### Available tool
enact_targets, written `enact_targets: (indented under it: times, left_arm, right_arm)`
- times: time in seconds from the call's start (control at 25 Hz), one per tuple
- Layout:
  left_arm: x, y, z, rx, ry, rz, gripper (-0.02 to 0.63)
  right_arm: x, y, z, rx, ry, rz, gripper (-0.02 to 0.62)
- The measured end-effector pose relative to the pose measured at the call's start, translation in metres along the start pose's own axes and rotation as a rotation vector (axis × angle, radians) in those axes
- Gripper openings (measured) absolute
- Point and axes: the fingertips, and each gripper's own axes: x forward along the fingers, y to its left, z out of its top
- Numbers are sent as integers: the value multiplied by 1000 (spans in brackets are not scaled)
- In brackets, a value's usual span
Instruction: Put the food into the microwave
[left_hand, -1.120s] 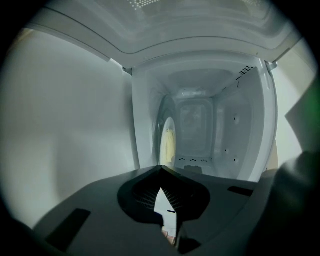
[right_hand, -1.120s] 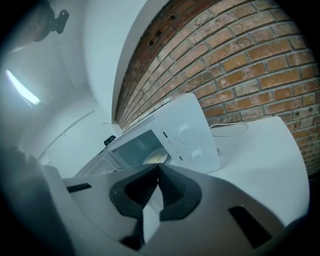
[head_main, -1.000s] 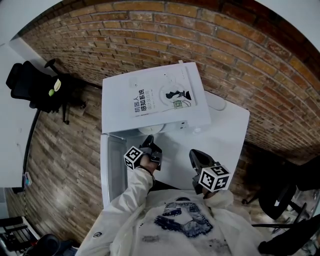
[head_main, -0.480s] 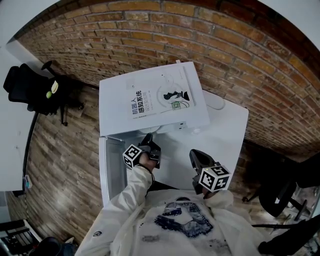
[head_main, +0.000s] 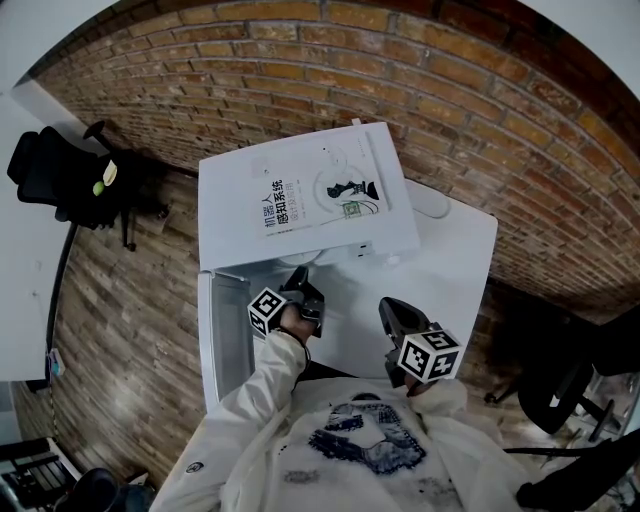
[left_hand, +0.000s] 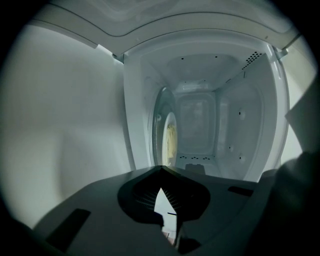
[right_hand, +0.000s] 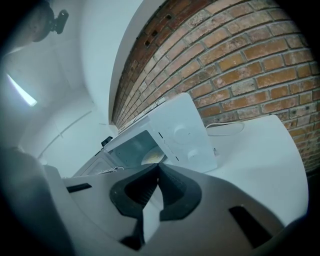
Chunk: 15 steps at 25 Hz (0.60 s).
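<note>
The white microwave (head_main: 310, 200) stands on the white table (head_main: 445, 270) with its door (head_main: 225, 335) swung open to the left. Inside the cavity (left_hand: 197, 125) lies a plate (left_hand: 161, 140) with yellow food (left_hand: 171, 141); the left gripper view shows it on edge because that view is rolled. From the right gripper view the plate (right_hand: 151, 157) shows through the opening of the microwave (right_hand: 185, 132). My left gripper (head_main: 302, 288) is at the mouth of the cavity, shut and holding nothing (left_hand: 161, 169). My right gripper (head_main: 392, 312) hovers over the table nearer the person, jaws together and empty (right_hand: 158, 165).
A book (head_main: 320, 192) lies on top of the microwave. A white cable (right_hand: 225, 129) runs behind it along the brick wall (head_main: 480, 110). Black office chairs stand on the floor at left (head_main: 60, 170) and at right (head_main: 560, 390).
The head view has shifted slightly. Both grippers stay where they were, the left at the microwave mouth.
</note>
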Motion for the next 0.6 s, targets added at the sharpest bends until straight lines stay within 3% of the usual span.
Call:
enact_targets:
  times: [0.24,0.6]
  left_arm:
    - [-12,-5,-10,48,27,-8,8]
    - [-41,-39,-24,249,65,-50,8]
  right_arm:
    - [-1,7,-2,-9,-1,22,14]
    - [-6,24,-7,-36,0,71,14]
